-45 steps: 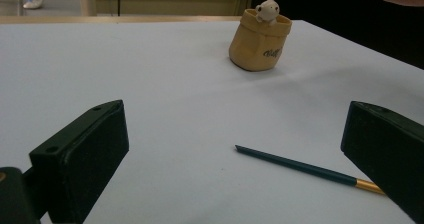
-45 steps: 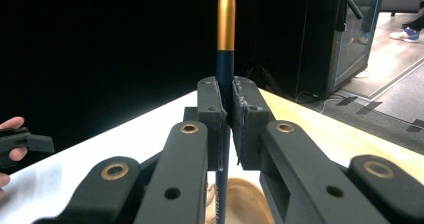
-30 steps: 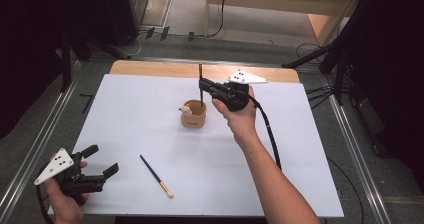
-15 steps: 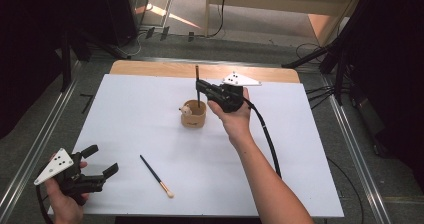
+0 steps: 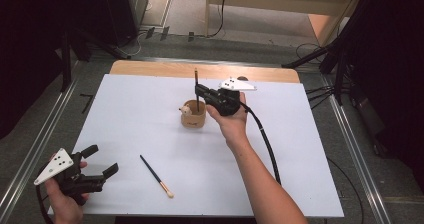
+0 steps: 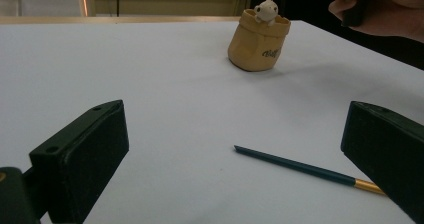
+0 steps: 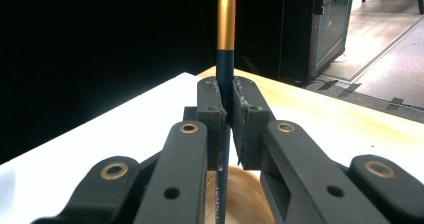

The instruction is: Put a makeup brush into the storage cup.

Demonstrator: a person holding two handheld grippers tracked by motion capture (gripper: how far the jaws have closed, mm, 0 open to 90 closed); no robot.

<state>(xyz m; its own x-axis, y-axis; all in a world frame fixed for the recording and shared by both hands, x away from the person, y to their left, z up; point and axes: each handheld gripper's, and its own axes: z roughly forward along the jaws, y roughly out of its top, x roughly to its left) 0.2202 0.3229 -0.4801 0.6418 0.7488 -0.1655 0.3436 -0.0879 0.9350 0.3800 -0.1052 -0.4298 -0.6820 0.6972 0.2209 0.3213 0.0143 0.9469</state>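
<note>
A tan bag-shaped pot (image 5: 193, 116) with a small white figure on its rim stands mid-table. Just above its right rim my right gripper (image 5: 199, 91) is shut on a dark-handled brush (image 5: 196, 80), held upright with its lower end over the pot. In the right gripper view the pads (image 7: 210, 110) clamp the blue handle (image 7: 225, 69) below its gold ferrule, and the pot (image 7: 245, 196) shows beneath. My left gripper (image 5: 103, 161) rests open at the near left corner. A second brush (image 5: 156, 175) lies flat on the sheet to its right; in the left gripper view this brush (image 6: 305, 168) lies between the wide jaws, with the pot (image 6: 259, 41) beyond.
A white sheet (image 5: 130, 109) covers the table, with a wooden strip (image 5: 150, 68) along the far edge. The right gripper's cable (image 5: 265, 144) trails back along the forearm. Metal rails and dark stands flank the table on the floor.
My right hand has sunk a little with the upright brush, bringing it closer over the pot. The left hand and the lying brush have kept still.
</note>
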